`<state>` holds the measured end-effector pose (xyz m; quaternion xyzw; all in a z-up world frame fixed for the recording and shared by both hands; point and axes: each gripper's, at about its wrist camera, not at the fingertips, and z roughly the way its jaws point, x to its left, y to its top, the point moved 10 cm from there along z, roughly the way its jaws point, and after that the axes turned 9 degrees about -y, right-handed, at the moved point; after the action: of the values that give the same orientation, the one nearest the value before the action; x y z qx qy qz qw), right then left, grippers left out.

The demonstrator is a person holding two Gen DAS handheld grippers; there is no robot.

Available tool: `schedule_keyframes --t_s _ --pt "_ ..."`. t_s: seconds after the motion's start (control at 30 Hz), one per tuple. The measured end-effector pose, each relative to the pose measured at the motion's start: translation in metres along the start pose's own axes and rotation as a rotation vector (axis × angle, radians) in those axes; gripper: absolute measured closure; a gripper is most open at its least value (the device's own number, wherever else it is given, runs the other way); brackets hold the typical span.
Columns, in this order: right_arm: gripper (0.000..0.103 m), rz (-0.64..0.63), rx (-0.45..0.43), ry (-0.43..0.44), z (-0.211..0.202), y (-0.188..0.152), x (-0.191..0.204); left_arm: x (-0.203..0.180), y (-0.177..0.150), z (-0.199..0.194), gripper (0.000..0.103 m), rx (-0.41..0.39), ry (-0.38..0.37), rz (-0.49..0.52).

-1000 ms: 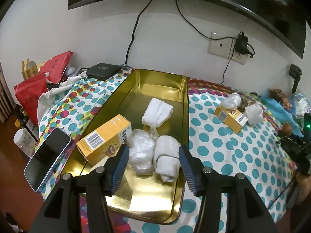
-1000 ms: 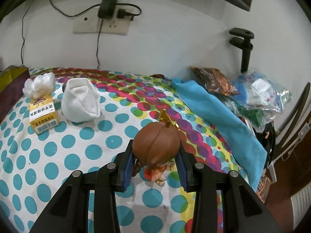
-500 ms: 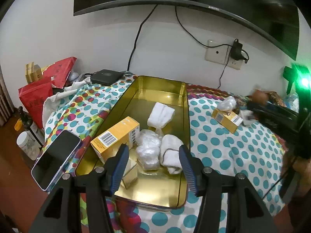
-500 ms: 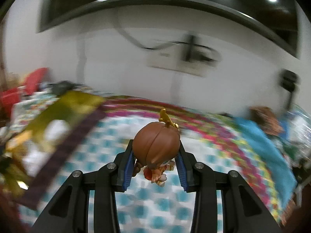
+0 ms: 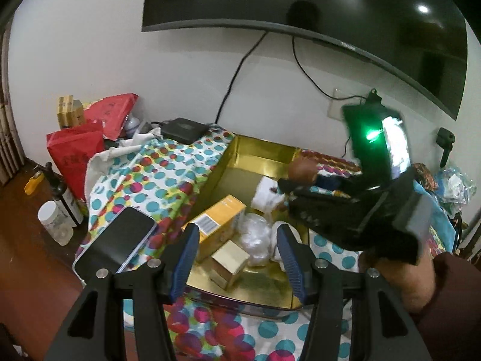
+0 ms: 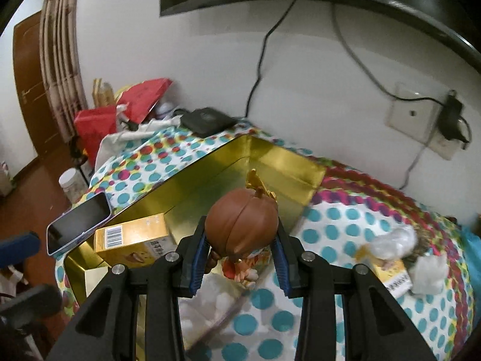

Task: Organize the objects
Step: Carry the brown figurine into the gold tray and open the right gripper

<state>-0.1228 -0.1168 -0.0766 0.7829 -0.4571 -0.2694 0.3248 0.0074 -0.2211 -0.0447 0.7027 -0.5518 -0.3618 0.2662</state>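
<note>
A gold tin tray lies on the polka-dot cloth. It holds a yellow carton, a small beige box, a clear bag and white rolled cloths. My right gripper is shut on a brown-haired figurine and holds it above the tray's right side; it also shows in the left wrist view. My left gripper is open and empty, above the tray's near end.
A phone lies left of the tray. A black box, red bags and bottles stand at the left. Another yellow carton and white bundles lie right of the tray.
My right gripper has swung left with the figurine, from the table's right side to above the tray. My left gripper has drawn back and risen a little.
</note>
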Motion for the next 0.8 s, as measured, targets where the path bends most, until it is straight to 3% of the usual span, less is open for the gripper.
schedule_keyframes --t_s 0.23,0.53,0.57,0.67,0.8 --pt "0.067 -0.034 0.075 0.019 0.022 -0.010 0.010 0.010 0.008 -0.012 0.043 -0.018 0.012 -0.017" --pt "0.066 -0.069 0.106 0.019 0.018 -0.034 -0.005 0.008 0.008 -0.008 0.043 -0.002 0.005 -0.024" --pt "0.066 -0.073 0.110 0.020 0.028 -0.028 0.007 0.008 0.009 -0.008 0.043 -0.002 0.008 -0.023" --pt "0.061 -0.058 0.095 0.055 0.035 -0.016 0.025 0.004 0.011 -0.007 0.043 0.001 0.012 -0.012" --pt "0.041 -0.036 0.007 0.059 0.028 0.007 0.028 -0.008 0.015 -0.008 0.043 -0.004 0.005 0.007"
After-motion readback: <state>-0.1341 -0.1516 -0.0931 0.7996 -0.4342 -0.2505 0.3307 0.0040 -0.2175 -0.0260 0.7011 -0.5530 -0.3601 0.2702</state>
